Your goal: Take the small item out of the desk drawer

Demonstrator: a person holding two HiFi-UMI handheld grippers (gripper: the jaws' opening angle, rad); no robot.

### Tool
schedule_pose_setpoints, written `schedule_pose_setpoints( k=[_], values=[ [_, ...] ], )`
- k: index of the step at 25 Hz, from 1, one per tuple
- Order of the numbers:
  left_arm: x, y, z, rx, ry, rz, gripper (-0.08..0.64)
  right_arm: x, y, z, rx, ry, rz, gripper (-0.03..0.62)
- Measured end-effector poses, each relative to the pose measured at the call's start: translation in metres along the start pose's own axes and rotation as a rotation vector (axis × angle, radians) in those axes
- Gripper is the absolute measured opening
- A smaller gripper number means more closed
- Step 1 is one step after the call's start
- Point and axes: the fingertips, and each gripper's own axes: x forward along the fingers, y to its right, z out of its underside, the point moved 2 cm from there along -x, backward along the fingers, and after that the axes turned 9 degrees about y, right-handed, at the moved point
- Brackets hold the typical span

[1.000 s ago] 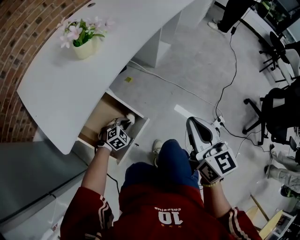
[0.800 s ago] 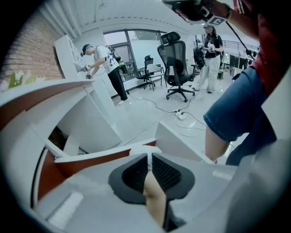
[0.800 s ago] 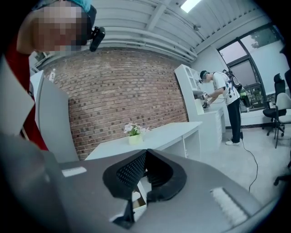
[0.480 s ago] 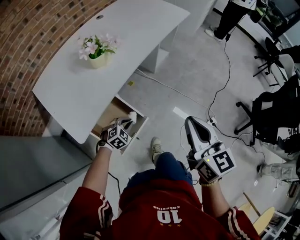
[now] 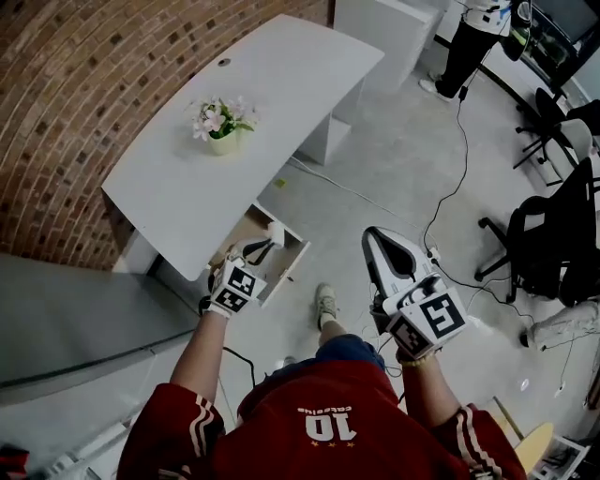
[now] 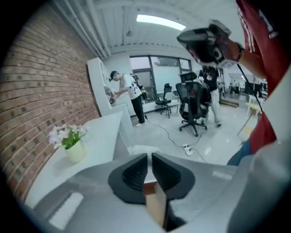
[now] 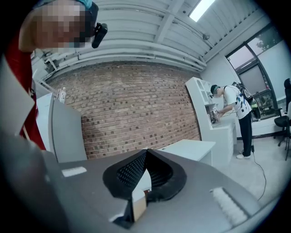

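The white curved desk (image 5: 281,75) has its drawer (image 5: 292,261) pulled open below the front edge. My left gripper (image 5: 263,246) hangs over the drawer's front, shut on a small white item (image 5: 275,231) that sticks out past its tips. In the left gripper view the black pads (image 6: 136,170) stand almost together, with the white item (image 6: 138,149) showing just beyond them. My right gripper (image 5: 382,246) is held up at the right over the floor, apart from the desk. Its jaws (image 7: 145,152) are shut with nothing in them. It also shows at the top of the left gripper view (image 6: 186,38).
A pot of pink flowers (image 5: 222,141) stands on the desk near the brick wall (image 5: 75,112). Cables (image 5: 450,197) and a power strip (image 5: 436,253) lie on the floor. Office chairs (image 5: 553,234) stand at the right. A person (image 5: 473,28) works at a white cabinet behind.
Both grippers and my viewpoint have risen. The left gripper has come up out of the drawer with the white item still in its tips. The desk looks smaller and farther below.
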Motion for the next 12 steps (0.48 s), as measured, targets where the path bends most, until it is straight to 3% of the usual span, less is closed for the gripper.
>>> schedule_pose_setpoints(
  k=[4,12],
  values=[
    [-0.059,-0.003,-0.047,-0.058,0.105,-0.123,0.035,-0.002,-0.042,-0.018,0.023,0.040,-0.056,-0.009],
    [-0.205,0.036,-0.094,-0.118,0.248,-0.321,0.035,-0.041,-0.173,-0.033,0.033,0.102,-0.205,-0.009]
  ],
)
